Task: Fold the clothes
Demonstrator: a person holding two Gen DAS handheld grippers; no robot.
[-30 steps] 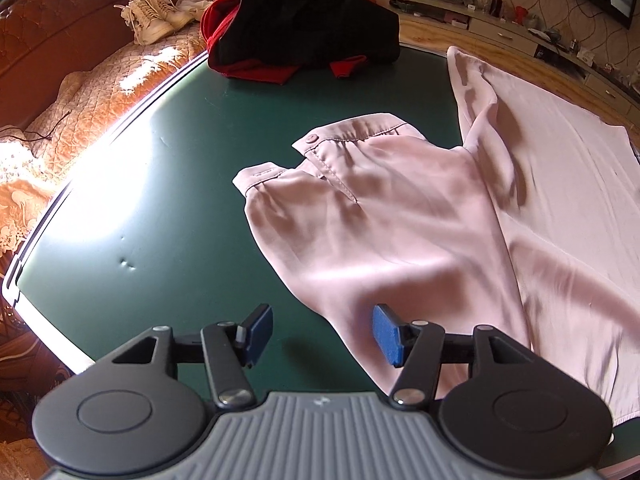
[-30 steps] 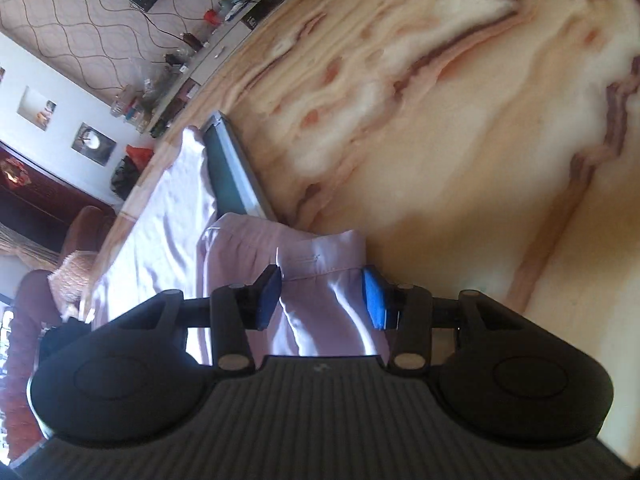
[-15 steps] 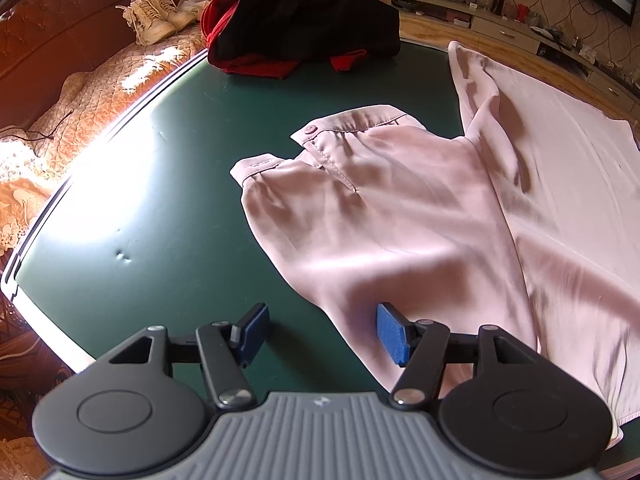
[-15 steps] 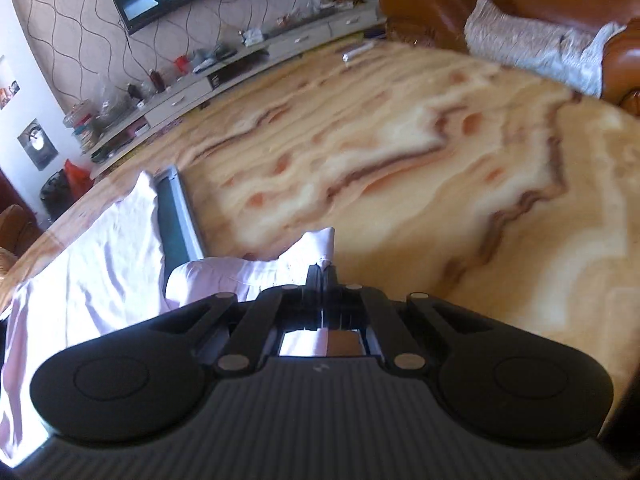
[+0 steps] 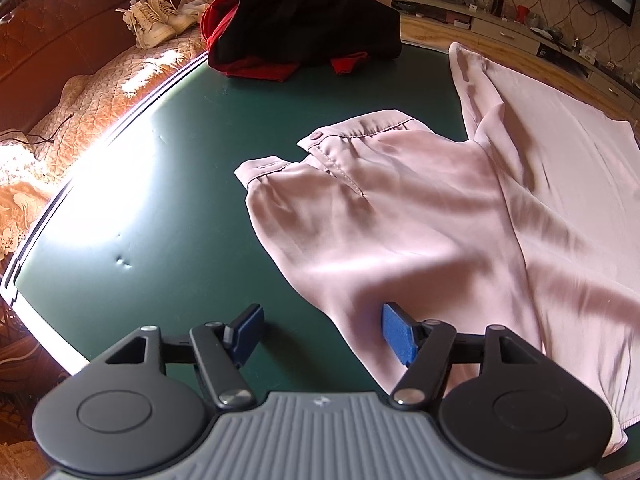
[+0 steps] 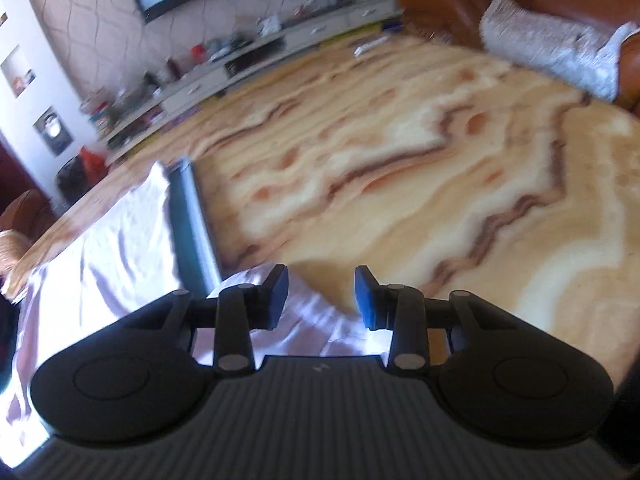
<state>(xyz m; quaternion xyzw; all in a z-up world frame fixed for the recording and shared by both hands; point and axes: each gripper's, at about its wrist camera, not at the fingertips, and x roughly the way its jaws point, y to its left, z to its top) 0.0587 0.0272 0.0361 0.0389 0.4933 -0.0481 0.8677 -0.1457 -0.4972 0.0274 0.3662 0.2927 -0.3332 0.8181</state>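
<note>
A pale pink satin shirt (image 5: 420, 208) lies spread on the dark green table (image 5: 168, 184), one sleeve with a buttoned cuff (image 5: 316, 136) folded across its body. My left gripper (image 5: 320, 332) is open and empty, hovering low over the sleeve's near edge. In the right wrist view the shirt (image 6: 100, 248) lies along the table's right edge (image 6: 192, 216), with some cloth just under my right gripper (image 6: 322, 296). That gripper is open and holds nothing.
A pile of black and red clothes (image 5: 304, 20) sits at the table's far end. A brown sofa with white shoes (image 5: 152, 24) is at the left. Marble-patterned floor (image 6: 400, 168), a TV cabinet (image 6: 248, 64) and another sofa (image 6: 560, 20) lie to the right.
My right gripper closed on the shirt's other sleeve cuff half a second ago, swung upward, and has now opened and let it go. My left gripper has barely moved and stays open.
</note>
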